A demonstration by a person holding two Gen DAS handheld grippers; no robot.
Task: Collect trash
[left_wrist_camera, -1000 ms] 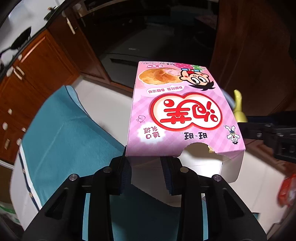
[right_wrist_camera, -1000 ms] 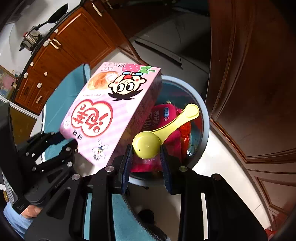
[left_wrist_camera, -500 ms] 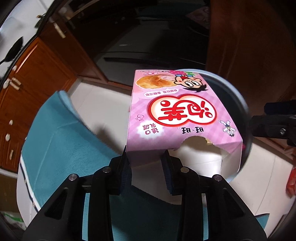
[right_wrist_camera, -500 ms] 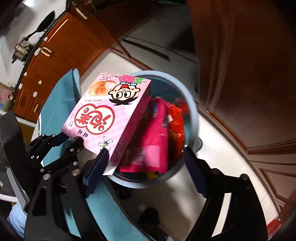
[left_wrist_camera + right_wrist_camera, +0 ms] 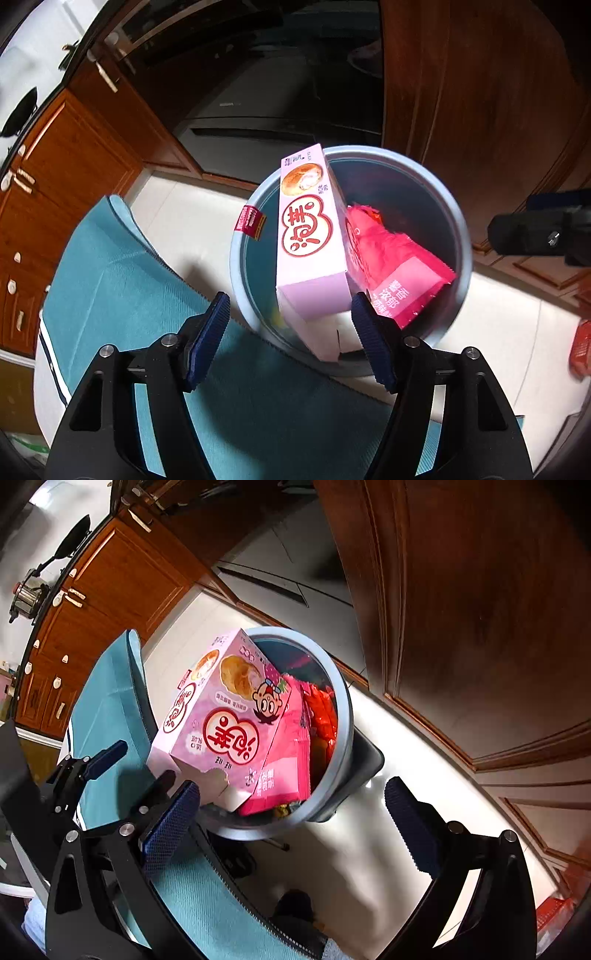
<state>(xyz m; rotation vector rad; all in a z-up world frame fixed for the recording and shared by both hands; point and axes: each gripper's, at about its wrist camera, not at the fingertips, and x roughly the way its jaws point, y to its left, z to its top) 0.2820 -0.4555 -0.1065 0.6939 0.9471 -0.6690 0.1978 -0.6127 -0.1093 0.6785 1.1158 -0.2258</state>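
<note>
The pink cardboard snack box (image 5: 312,236) stands tilted in the round grey-blue plastic bin (image 5: 236,266), leaning on a pink foil wrapper (image 5: 399,266) (orange packets lie behind it). The left gripper (image 5: 290,332) is opening its fingers, pads clear of the box; the right gripper (image 5: 291,812) is opening too, holding nothing.

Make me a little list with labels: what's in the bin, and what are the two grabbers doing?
bin: round grey bin on the pale floor
box: pink snack box tipped inside, leaning on the rim
packets: pink packet and orange packet beside the box
left gripper: jaws opening, nothing pressed between them
right gripper: jaws opening, empty
</note>
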